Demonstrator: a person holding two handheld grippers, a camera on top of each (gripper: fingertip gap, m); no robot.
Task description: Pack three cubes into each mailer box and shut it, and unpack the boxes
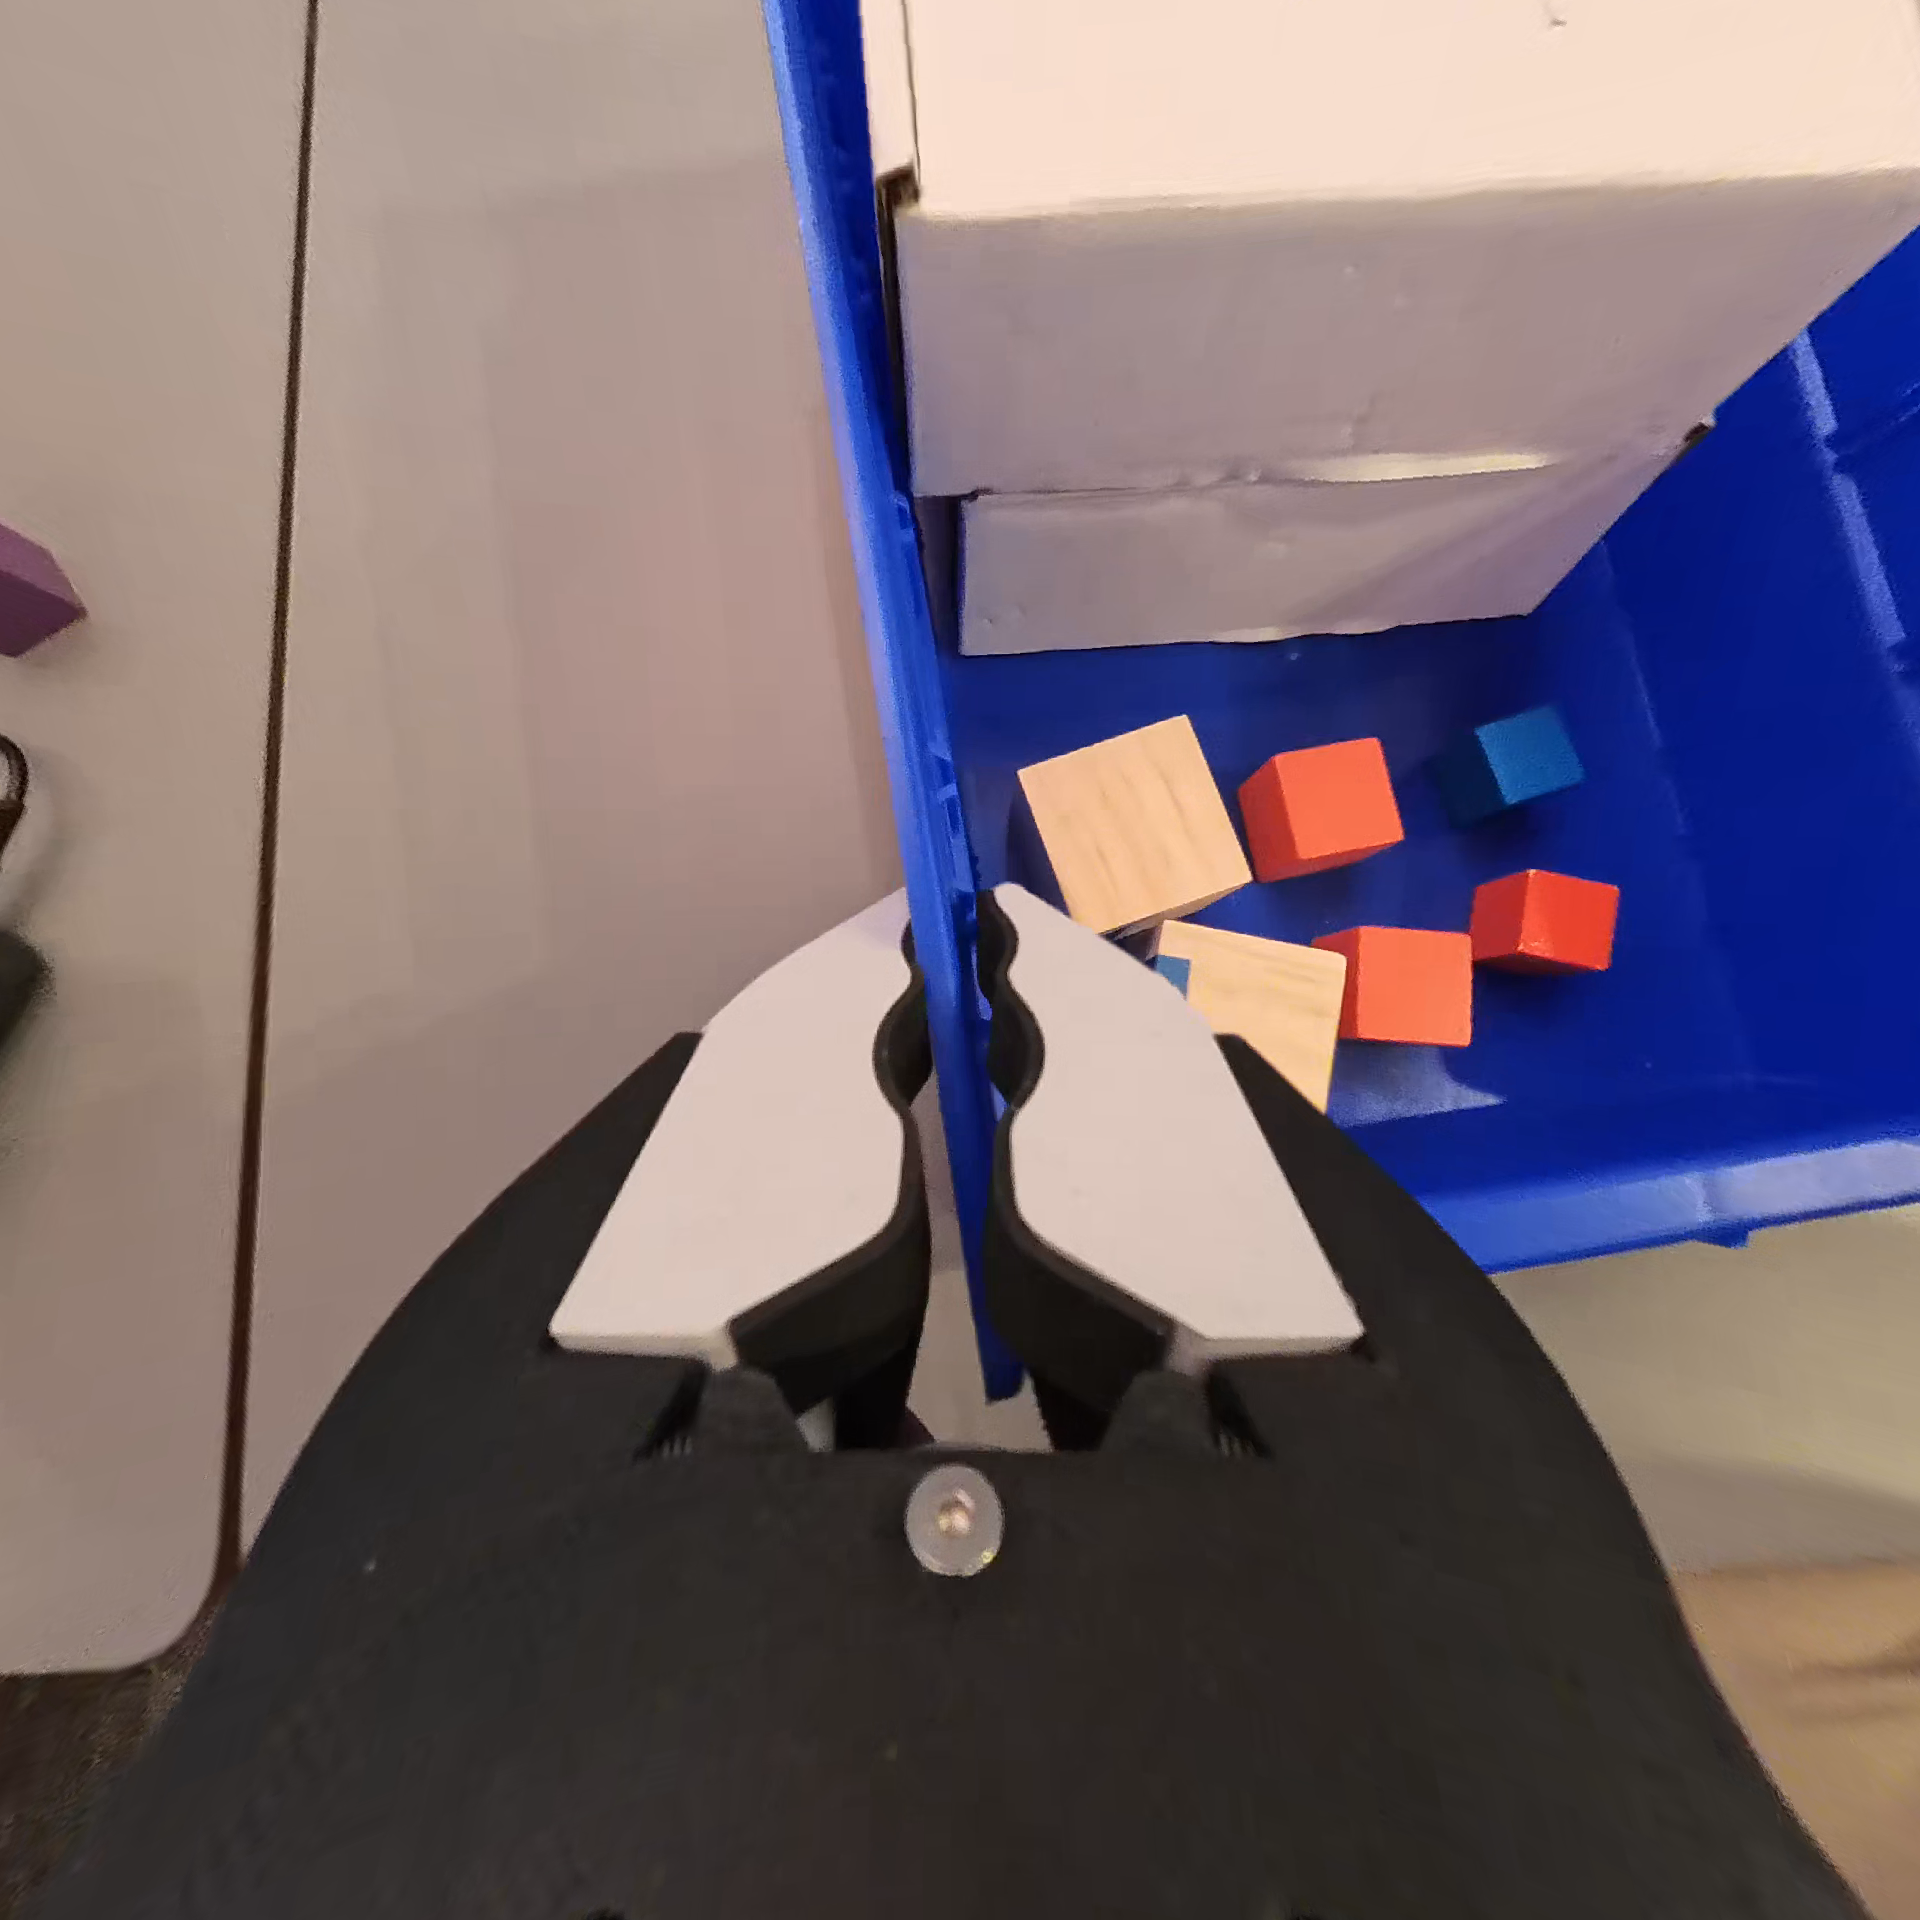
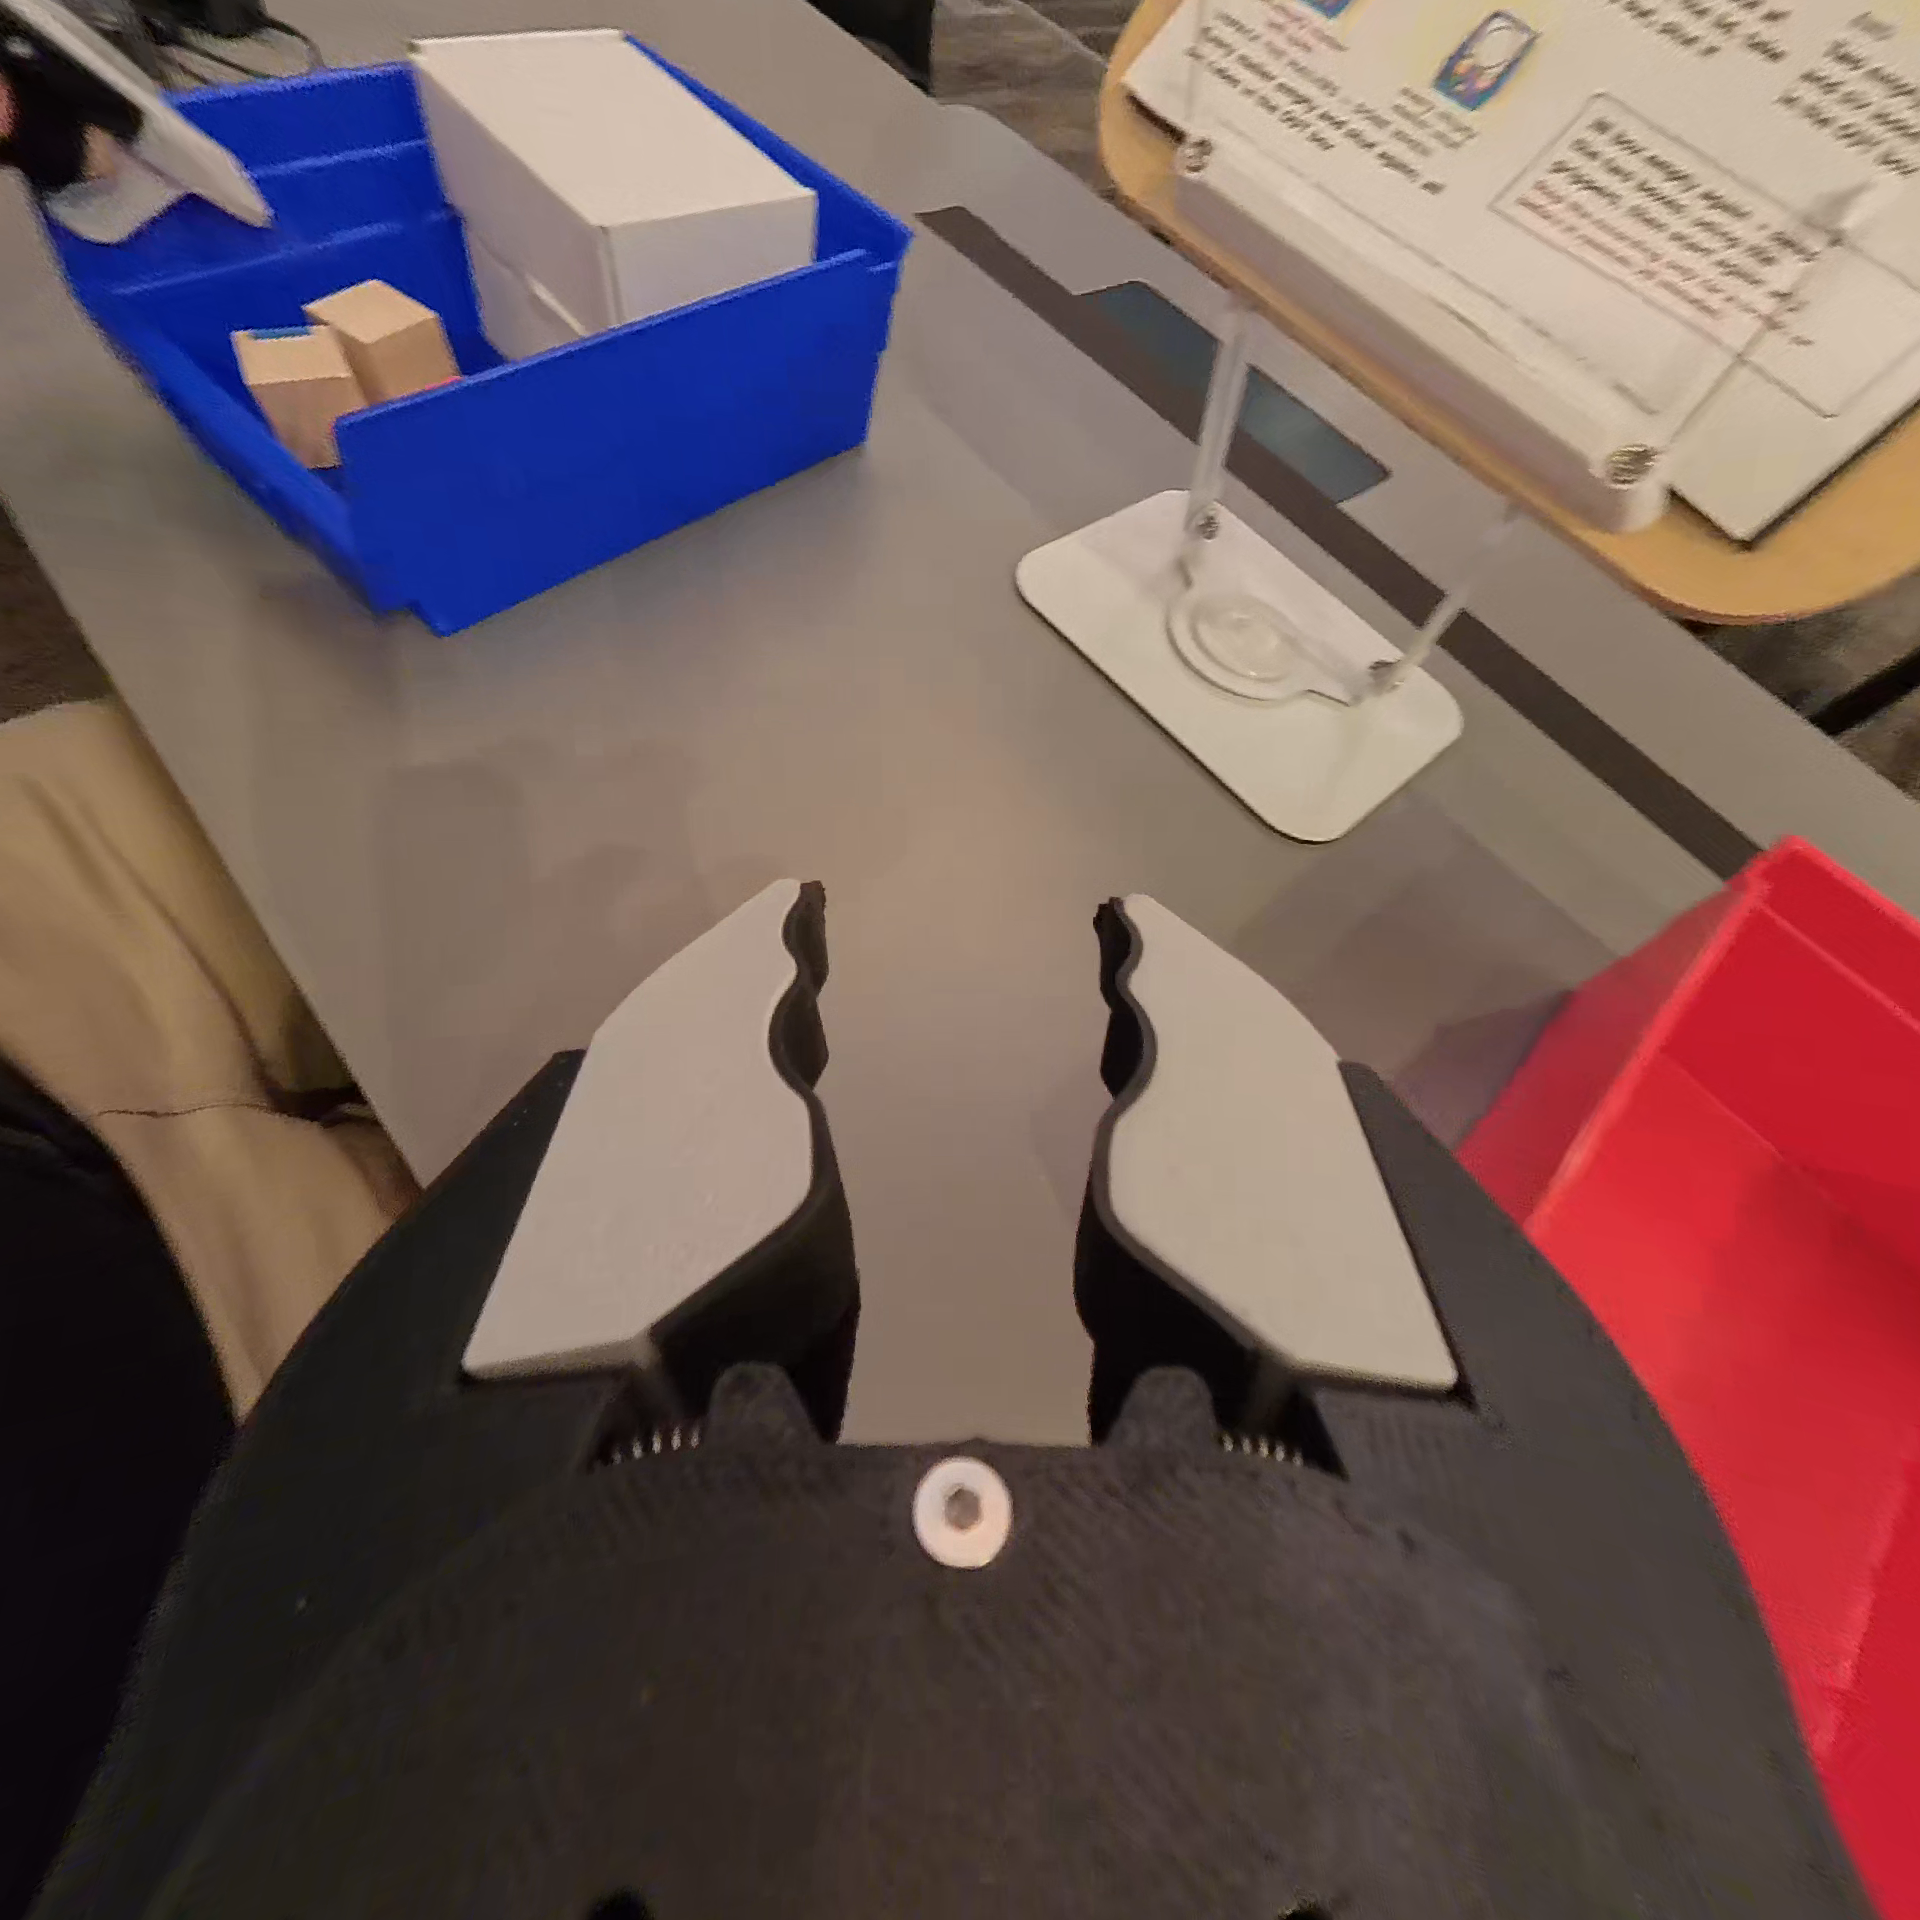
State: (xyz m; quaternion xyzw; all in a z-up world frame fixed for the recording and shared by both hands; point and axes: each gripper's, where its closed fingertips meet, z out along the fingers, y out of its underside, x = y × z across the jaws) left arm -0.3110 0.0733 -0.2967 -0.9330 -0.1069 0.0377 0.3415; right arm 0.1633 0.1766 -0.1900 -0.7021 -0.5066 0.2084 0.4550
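My left fingers pinch the blue bin's wall; my right fingers hang spread and empty.

The two stacked white cardboard mailer boxes (image 1: 1351, 343) sit shut inside the blue plastic bin (image 1: 1714, 935), ahead of my left gripper (image 1: 948, 925), with loose wooden cubes (image 1: 1320, 805), plain, red and blue, just right of my left fingertips on the bin floor. My left fingers are closed on the bin's side wall, one inside, one outside. To do this well I judge I should hold the wall firmly and keep the bin level so the cubes do not slide. My right gripper (image 2: 961, 920) is open, holding nothing, over the bare grey bench (image 2: 727, 790), the bin ahead-left, a red plastic bin (image 2: 1714, 1195) to its right, and a clear stand (image 2: 1236, 655) bearing a printed sheet ahead-right. Carpet lies beyond the bench.
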